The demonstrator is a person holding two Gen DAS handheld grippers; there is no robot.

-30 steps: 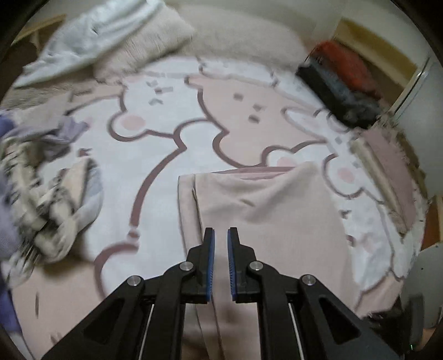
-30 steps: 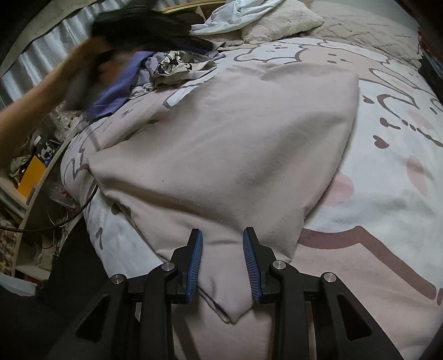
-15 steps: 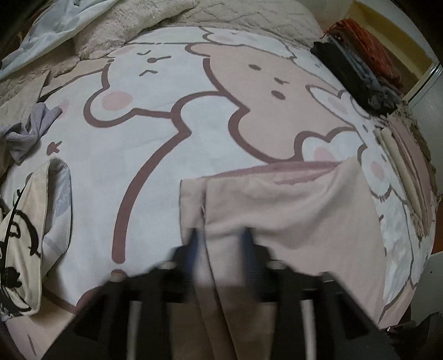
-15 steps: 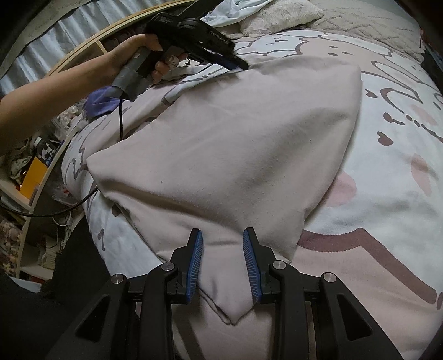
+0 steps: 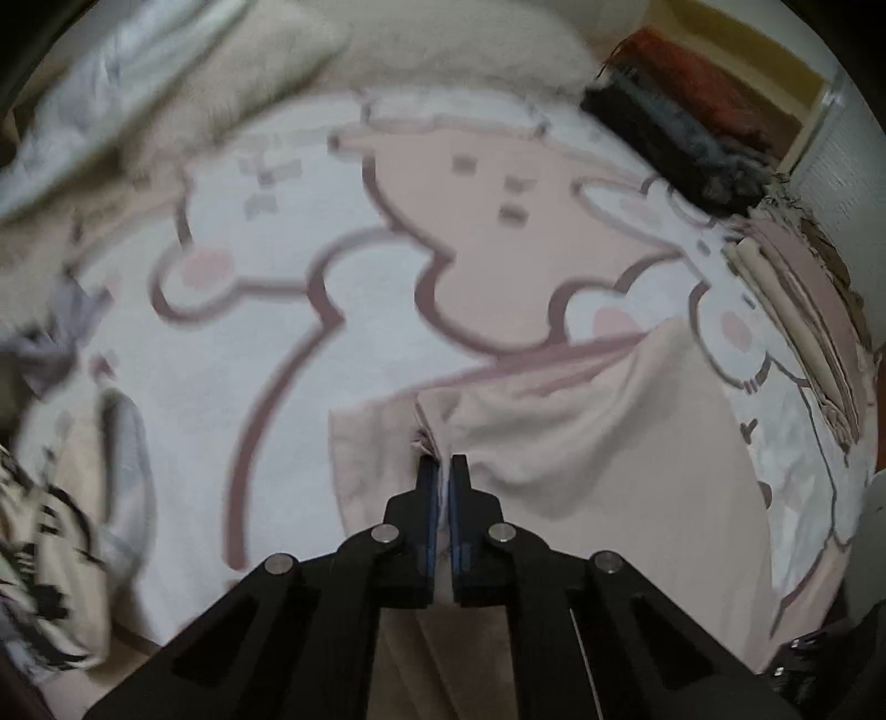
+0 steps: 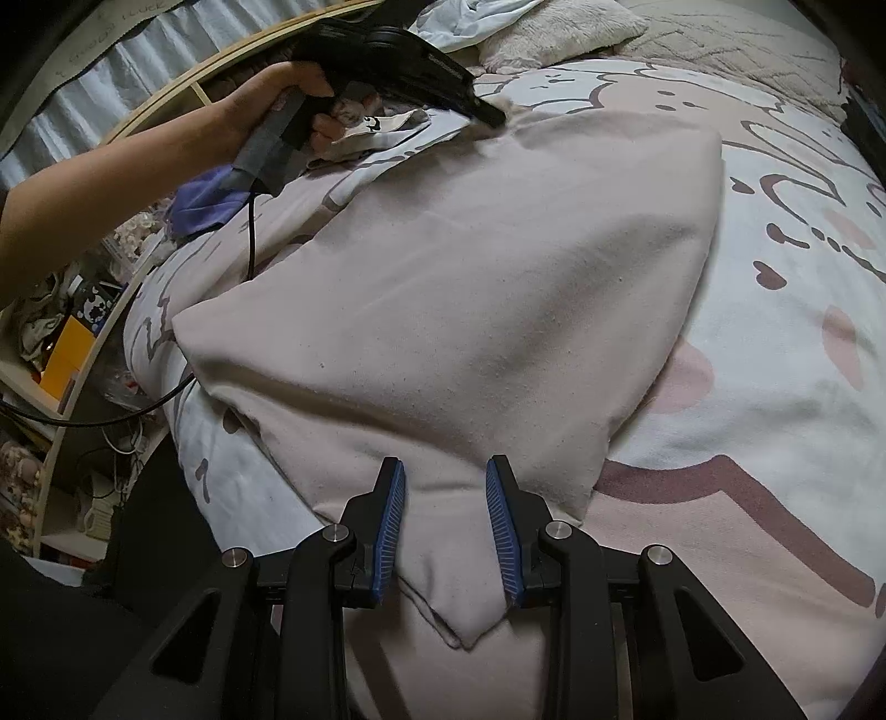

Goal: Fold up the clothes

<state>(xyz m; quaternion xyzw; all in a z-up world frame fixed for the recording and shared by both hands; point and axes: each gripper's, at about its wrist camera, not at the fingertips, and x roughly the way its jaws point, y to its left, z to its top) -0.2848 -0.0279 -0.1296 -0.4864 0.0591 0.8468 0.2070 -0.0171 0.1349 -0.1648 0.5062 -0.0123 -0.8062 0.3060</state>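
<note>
A pale pink garment [image 6: 487,288] lies folded on the bear-print bedspread [image 6: 775,387]. In the left wrist view my left gripper [image 5: 442,471] is shut on the garment's [image 5: 598,443] near-left corner edge, with cloth pinched between the blue pads. In the right wrist view the left gripper [image 6: 487,113], held in a hand, grips the garment's far corner. My right gripper [image 6: 446,493] is open, its jaws straddling the garment's near pointed corner without closing on it.
Unfolded clothes [image 5: 55,526] lie at the left of the bed. A stack of dark and orange folded clothes [image 5: 681,127] sits at the far right, with folded pink items [image 5: 797,310] beside it. Pillows [image 6: 559,30] lie at the head. Shelves [image 6: 61,354] stand beside the bed.
My left gripper swung down from the air to the garment's far corner, opened, and has now closed on the cloth edge. The right gripper has stayed open and still.
</note>
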